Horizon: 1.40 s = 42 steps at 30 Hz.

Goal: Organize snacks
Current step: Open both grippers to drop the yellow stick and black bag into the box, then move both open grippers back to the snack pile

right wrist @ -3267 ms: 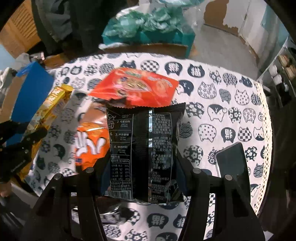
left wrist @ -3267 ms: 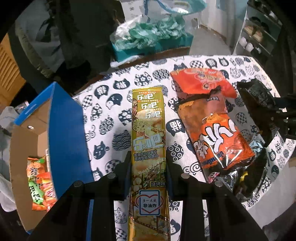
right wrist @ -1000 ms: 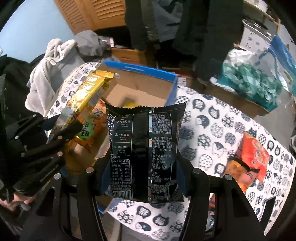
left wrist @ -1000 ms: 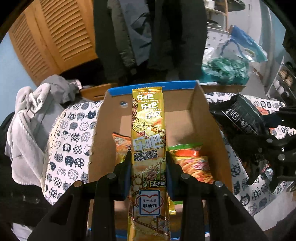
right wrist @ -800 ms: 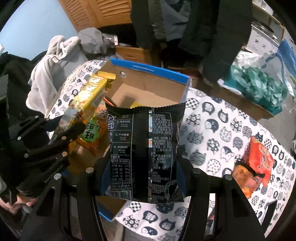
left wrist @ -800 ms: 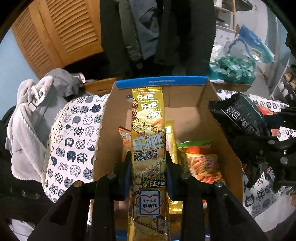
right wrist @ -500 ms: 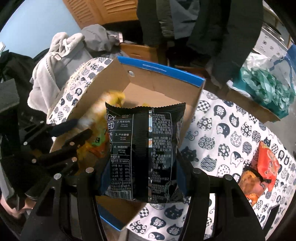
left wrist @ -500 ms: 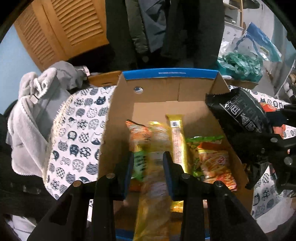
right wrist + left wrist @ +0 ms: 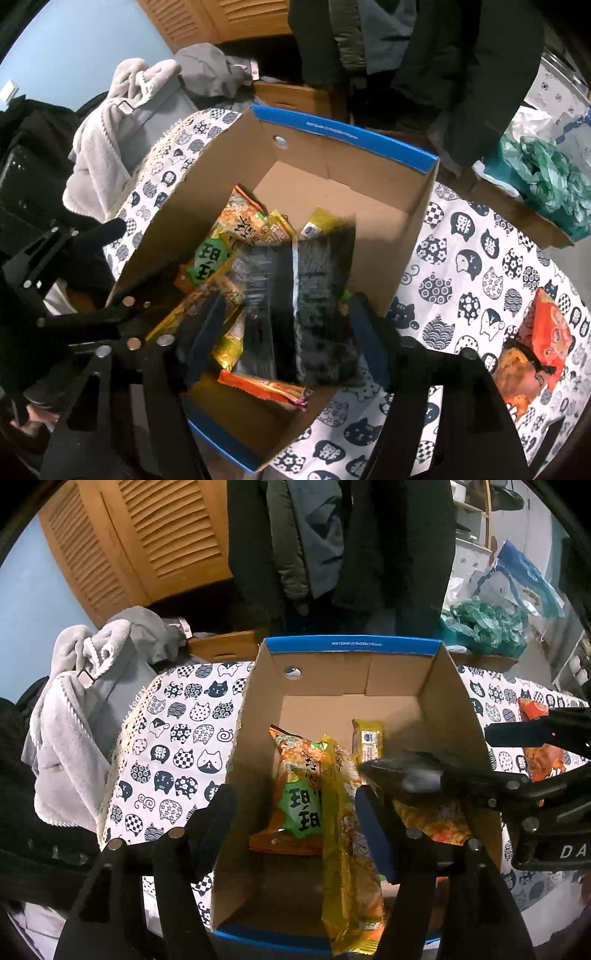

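Both grippers hang over the box (image 9: 436, 686) to let snacks drop inside. The left gripper (image 9: 295, 812) is opening, with the yellow pack (image 9: 347, 849) loose between its jaws. The right gripper (image 9: 284, 328) is opening too, and the black bag (image 9: 295, 302) is falling onto the snacks near the box's front.

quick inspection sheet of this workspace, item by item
surface: table under a cat-print cloth, bare patches showing
job's things: cardboard box with blue rim holds several snack bags; yellow bag lies in it; black bag, blurred, is over the box; orange bags lie on the cloth outside
clutter: grey fleece beside the table
grippers: left claw opening, pads clear of the yellow bag; right claw opening, black bag between the pads, not pressed
cables: nothing seen
surroundings: louvred wooden doors, hanging coats, green plastic bags
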Motion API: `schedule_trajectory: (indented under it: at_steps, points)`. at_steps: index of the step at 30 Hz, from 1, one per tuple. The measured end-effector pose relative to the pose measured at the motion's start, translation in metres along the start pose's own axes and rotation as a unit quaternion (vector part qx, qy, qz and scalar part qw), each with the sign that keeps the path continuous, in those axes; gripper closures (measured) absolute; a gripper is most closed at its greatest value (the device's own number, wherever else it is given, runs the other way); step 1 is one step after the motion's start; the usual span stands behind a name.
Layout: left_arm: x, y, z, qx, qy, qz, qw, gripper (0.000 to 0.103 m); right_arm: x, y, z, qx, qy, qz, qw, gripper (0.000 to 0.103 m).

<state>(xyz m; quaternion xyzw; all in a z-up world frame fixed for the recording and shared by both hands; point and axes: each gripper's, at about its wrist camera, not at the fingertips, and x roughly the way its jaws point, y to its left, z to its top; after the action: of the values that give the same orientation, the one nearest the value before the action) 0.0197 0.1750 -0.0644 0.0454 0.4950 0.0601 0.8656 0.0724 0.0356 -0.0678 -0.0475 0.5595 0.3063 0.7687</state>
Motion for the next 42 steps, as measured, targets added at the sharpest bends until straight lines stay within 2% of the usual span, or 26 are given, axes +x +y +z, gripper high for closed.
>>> schedule_trajectory:
  at_steps: [8,13,15,22,26,35,42]
  points:
    - [-0.004,-0.018,0.000,0.017,-0.002,-0.016,0.9997,0.035,-0.023,-0.016,-0.011,0.017,-0.020,-0.014,1.000,0.027]
    - [-0.010,-0.037,0.003,0.032,-0.002,-0.036,0.9988,0.034,-0.037,-0.036,-0.030,0.031,-0.019,-0.033,0.999,0.027]
    - [-0.012,-0.044,0.003,0.037,-0.003,-0.045,0.9983,0.029,-0.043,-0.046,-0.037,0.039,-0.019,-0.041,0.998,0.027]
    - [-0.017,-0.081,0.000,0.072,0.003,-0.056,0.9958,0.028,-0.067,-0.093,-0.075,0.077,-0.018,-0.062,0.995,0.027]
    - [-0.021,-0.106,-0.001,0.090,0.010,-0.077,0.9930,0.028,-0.081,-0.119,-0.095,0.101,-0.021,-0.070,0.992,0.027]
    - [-0.023,-0.165,-0.014,0.157,0.023,-0.087,0.9835,0.028,-0.111,-0.170,-0.131,0.142,-0.033,-0.091,0.985,0.027]
    - [-0.020,-0.201,-0.024,0.187,0.043,-0.104,0.9760,0.028,-0.127,-0.205,-0.160,0.175,-0.037,-0.106,0.978,0.026]
